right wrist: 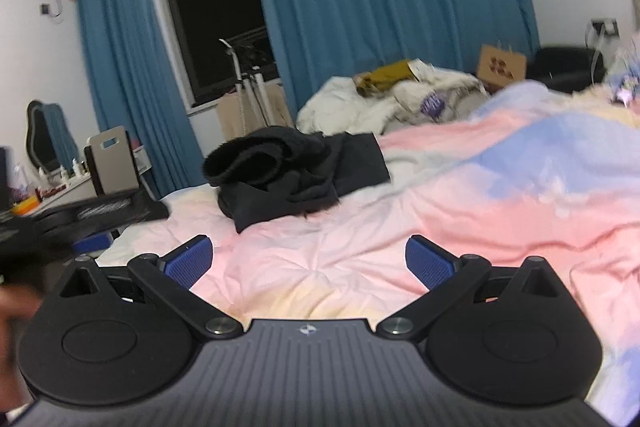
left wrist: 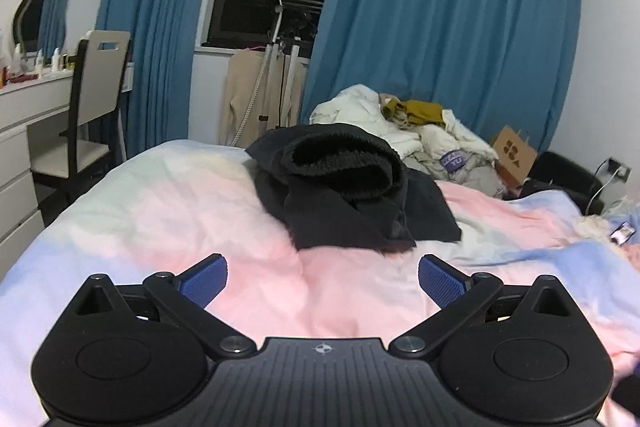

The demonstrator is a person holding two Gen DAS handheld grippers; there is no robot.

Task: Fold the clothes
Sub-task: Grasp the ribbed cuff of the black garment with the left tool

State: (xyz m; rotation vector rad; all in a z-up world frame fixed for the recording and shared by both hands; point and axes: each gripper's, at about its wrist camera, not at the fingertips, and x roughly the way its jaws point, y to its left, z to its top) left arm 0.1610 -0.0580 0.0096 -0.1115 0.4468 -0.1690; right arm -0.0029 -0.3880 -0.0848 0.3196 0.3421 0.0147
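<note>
Scanning left to right: white dressing tabletop point(left wrist: 36, 87) with small bottles at far left, pale chair point(left wrist: 100, 83) beside it, blue curtains point(left wrist: 440, 27) framing a dark window. Left hand-held gripper point(left wrist: 323, 281) hovers low over the pastel pink-and-blue bed quilt point(left wrist: 160, 219), blue pads spread wide, nothing between them. Black fleece-lined garment point(left wrist: 344, 195) lies crumpled mid-bed, just ahead of the gripper, fuzzy lining rolled outward at the top, flat edge nearest the pads. Right hand-held gripper point(right wrist: 309, 261) also spread wide and empty, well short of the same garment point(right wrist: 296, 175). Heap of white and mustard clothing point(left wrist: 408, 123) sits beyond, to the right.

Judgement: garment looks soft, thick, limp, light to moderate in weight; fleece should grip well against ribbed pads but will bunch. Best hold likely the near flat hem corners, one per gripper, then lift and spread before folding.
</note>
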